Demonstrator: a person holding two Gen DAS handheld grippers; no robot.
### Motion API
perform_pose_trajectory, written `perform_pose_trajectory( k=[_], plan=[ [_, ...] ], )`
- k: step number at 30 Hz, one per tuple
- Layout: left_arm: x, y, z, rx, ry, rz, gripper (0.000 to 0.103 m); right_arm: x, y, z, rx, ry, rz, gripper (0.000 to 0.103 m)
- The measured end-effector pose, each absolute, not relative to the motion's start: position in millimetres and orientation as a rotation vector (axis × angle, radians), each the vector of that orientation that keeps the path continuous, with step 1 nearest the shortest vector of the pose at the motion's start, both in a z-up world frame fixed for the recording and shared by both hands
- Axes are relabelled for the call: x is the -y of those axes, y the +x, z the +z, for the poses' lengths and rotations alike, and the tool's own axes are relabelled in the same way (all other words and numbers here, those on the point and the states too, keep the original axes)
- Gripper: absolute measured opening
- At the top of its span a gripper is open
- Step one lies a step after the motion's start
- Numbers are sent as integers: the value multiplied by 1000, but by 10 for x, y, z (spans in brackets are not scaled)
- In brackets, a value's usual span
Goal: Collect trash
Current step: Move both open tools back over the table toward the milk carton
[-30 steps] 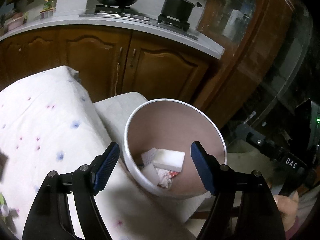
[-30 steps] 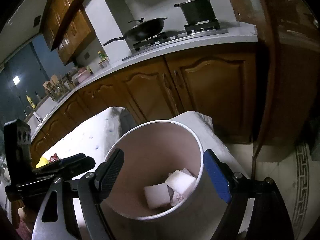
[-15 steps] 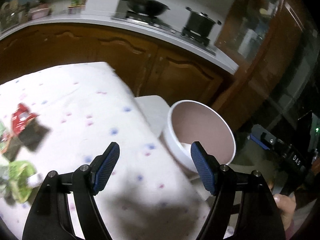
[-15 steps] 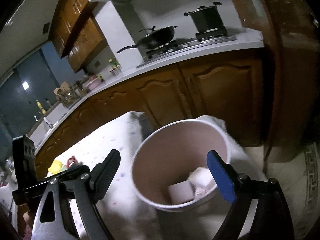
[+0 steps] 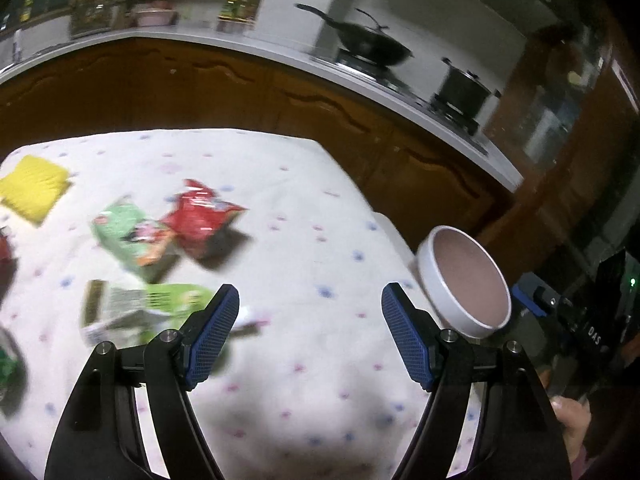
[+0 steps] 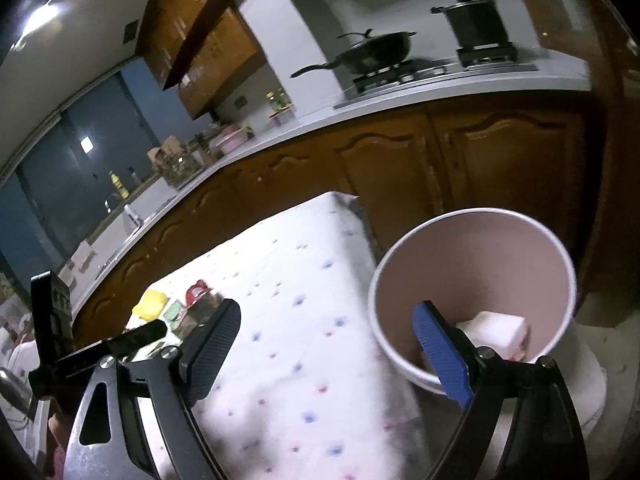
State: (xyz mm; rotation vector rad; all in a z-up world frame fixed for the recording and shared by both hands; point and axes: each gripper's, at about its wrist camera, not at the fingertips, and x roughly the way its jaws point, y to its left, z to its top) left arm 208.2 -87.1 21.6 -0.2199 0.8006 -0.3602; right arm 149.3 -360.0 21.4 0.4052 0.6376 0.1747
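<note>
Several wrappers lie on the white dotted tablecloth (image 5: 320,208): a red wrapper (image 5: 200,220), a green wrapper (image 5: 128,236) beside it, and a green-and-white pack (image 5: 140,308) just left of my left gripper (image 5: 310,336). That gripper is open and empty above the cloth. The white trash bin (image 5: 466,280) stands off the table's right end. In the right wrist view the bin (image 6: 472,264) holds white foam blocks (image 6: 496,328). My right gripper (image 6: 332,352) is open and empty, its right finger over the bin's rim.
A yellow sponge (image 5: 32,188) lies at the table's far left. Brown cabinets (image 5: 280,104) under a counter run behind the table, with a wok (image 6: 376,54) and a pot (image 6: 476,20) on the stove. A hand (image 5: 568,420) shows at the lower right.
Both views have swung left, away from the bin and over the table. The wrappers and sponge have come into the left wrist view. The right jaws stand slightly wider.
</note>
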Motion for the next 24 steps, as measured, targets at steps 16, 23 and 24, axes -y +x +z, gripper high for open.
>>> perform_pose_trajectory(
  k=[16, 23, 24],
  plan=[
    [-196, 2094, 243, -762, -317, -178, 78, 2882, 1684, 163, -667, 377, 311, 90],
    [-382, 2150, 226, -760, -341, -129, 82, 2549, 1901, 126, -691, 378, 375, 90],
    [-400, 2159, 223, -760, -342, -125, 84, 2510, 1928, 119, -693, 376, 382, 90]
  ],
)
